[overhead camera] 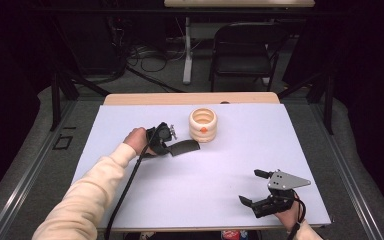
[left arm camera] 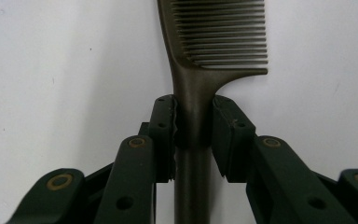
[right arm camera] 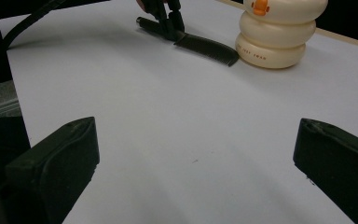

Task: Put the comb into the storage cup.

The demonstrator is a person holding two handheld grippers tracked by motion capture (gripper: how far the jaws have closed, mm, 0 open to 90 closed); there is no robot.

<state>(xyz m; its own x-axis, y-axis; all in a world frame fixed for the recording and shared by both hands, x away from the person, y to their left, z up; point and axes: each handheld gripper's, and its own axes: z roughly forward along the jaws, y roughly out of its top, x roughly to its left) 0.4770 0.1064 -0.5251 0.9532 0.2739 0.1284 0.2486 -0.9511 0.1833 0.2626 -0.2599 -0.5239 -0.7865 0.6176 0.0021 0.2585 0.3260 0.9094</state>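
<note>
A dark comb (overhead camera: 184, 147) lies flat on the white table, just left of a cream ring-stacked holder (overhead camera: 203, 125) with an orange mark on its side. My left gripper (overhead camera: 171, 149) is at the comb's handle end. In the left gripper view my left gripper (left arm camera: 193, 123) has both pads pressed on the handle of the comb (left arm camera: 219, 42), whose teeth point away. Near the table's front right edge, my right gripper (overhead camera: 250, 186) stands open and holds nothing. Its own view looks across the table at the comb (right arm camera: 207, 46), the left gripper (right arm camera: 170, 25) and the holder (right arm camera: 275, 35).
The white table sheet (overhead camera: 205, 200) stretches between the two grippers. A cable trails from the left gripper along the sleeve to the front edge. Behind the table stand a folding chair (overhead camera: 242, 47) and a desk leg.
</note>
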